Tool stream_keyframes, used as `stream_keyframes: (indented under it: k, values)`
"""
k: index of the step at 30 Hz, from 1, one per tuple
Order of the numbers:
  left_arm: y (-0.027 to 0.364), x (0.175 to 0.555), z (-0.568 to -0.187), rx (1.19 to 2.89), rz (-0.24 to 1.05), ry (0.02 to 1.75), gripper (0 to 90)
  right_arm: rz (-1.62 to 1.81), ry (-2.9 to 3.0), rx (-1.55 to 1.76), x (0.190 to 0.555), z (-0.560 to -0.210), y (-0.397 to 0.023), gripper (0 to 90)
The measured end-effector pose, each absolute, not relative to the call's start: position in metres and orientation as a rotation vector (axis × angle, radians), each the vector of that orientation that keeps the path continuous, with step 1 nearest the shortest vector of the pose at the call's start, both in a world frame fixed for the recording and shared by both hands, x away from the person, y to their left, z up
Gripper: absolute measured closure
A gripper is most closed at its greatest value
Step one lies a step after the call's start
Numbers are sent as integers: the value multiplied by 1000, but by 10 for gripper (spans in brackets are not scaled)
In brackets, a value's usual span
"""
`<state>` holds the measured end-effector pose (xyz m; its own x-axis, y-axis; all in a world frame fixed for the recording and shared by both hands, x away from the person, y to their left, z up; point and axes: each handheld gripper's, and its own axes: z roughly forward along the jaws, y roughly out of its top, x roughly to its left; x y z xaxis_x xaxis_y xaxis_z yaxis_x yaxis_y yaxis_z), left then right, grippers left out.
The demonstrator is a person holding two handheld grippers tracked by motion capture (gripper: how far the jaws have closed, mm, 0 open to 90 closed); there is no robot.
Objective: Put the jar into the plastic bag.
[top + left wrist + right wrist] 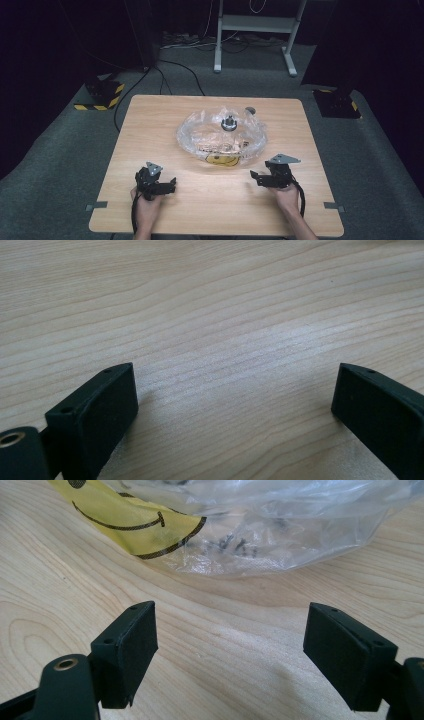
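Start pose, nothing grasped. Crumpled clear plastic bag with yellow smiley print (pixel 221 136) lies mid light wooden surface (pixel 150 115). Left gripper (pixel 172 184) and right gripper (pixel 253 177) rest near front edge, both fingers spread wide, empty. Likely next: reach forward to the bag's edge.

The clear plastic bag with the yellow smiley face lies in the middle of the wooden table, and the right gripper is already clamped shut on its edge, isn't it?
Not quite. The right gripper is open and holds nothing: in the right gripper view its jaws stand wide apart over bare wood, short of the clear plastic bag. The bag does lie mid-table, smiley face showing.
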<state>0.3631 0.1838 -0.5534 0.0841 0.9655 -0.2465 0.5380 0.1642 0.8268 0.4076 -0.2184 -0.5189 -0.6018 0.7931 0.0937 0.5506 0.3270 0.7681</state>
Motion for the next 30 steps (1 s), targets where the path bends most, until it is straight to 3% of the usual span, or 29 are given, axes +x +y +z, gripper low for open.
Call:
stream_keyframes:
  k: [30]
  values:
    - [184, 363, -553, 1488, 620, 1570, 51, 1004, 2332, 1135, 414, -540, -200, 162]
